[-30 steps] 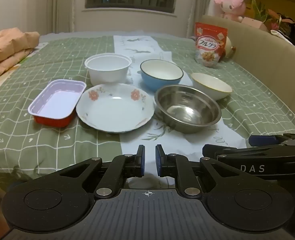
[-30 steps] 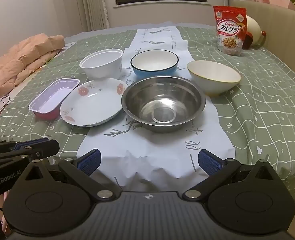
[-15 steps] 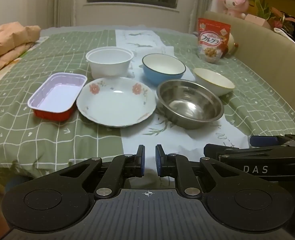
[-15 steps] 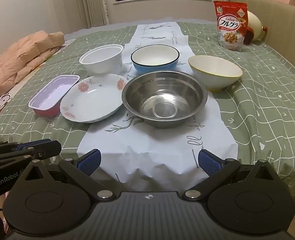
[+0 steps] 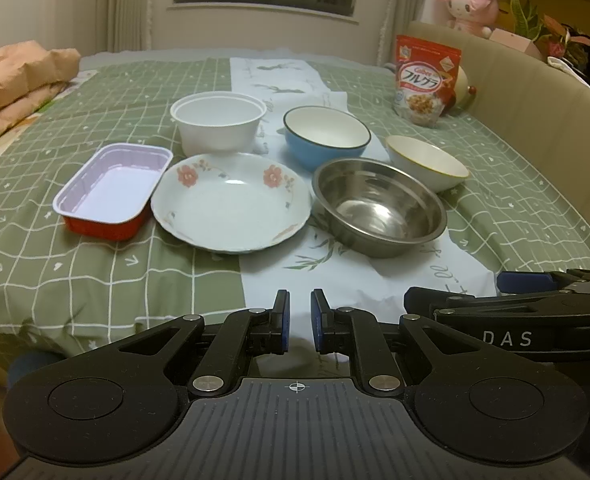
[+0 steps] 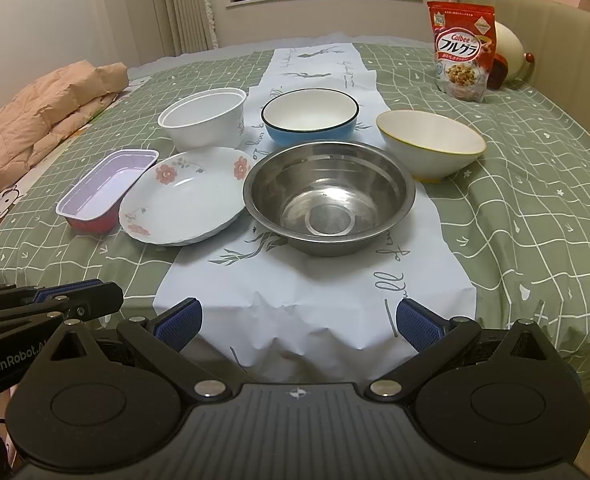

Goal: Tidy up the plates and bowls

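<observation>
nothing stacked yet. steel bowl, plate, blue bowl, white bowl, tub, tray all separate on table. left gripper nearly closed, empty; right gripper spread, empty. both short of dishes.

Both wrist views look forward from the bed's near edge — sharing the steel bowl.

four bowls, one plate, one tray
</observation>
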### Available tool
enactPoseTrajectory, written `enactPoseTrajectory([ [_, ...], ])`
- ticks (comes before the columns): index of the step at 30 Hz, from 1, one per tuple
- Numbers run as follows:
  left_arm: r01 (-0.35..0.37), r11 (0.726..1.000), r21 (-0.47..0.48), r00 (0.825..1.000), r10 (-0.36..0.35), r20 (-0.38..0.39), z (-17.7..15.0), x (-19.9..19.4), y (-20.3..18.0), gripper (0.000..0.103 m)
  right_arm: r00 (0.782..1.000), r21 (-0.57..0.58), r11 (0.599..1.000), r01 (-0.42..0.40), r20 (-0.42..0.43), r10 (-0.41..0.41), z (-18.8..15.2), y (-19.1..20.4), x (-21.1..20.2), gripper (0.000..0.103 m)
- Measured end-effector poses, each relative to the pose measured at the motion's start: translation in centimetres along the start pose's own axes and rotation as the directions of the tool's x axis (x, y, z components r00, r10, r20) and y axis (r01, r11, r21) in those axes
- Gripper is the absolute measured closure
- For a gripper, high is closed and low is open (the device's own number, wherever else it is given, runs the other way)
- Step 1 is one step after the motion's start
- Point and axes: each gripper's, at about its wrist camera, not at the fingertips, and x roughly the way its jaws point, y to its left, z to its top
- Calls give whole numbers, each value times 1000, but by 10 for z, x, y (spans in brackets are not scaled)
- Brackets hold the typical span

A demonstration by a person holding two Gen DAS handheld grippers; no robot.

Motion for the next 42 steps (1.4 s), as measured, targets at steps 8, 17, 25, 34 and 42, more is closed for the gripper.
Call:
enactPoseTrajectory([
  [8,3,1000,-2,1000,-3,-1,0,0,-1,87,1000,-1,1000,-2,-4,2,0,0,2,0],
  [17,7,1000,-6,1000,-7,-1,0,-1,-2,87,1000,0,1000,-2,-4,2,0,0,2,0],
  [25,13,1000,-10,1000,-13,-2,-1,-2,-3,87,1000,0,1000,-1,-4,1,0,0,1,0],
  [34,30,999,-13,1000,-30,-5,-1,-2,-2,87,1000,1,1000,-2,-5,2,0,0,2,0],
  [42,34,999,-16,999,-34,-10,0,-2,0,87,1000,2,1000,-1,-7,1,-2,0,3,0],
])
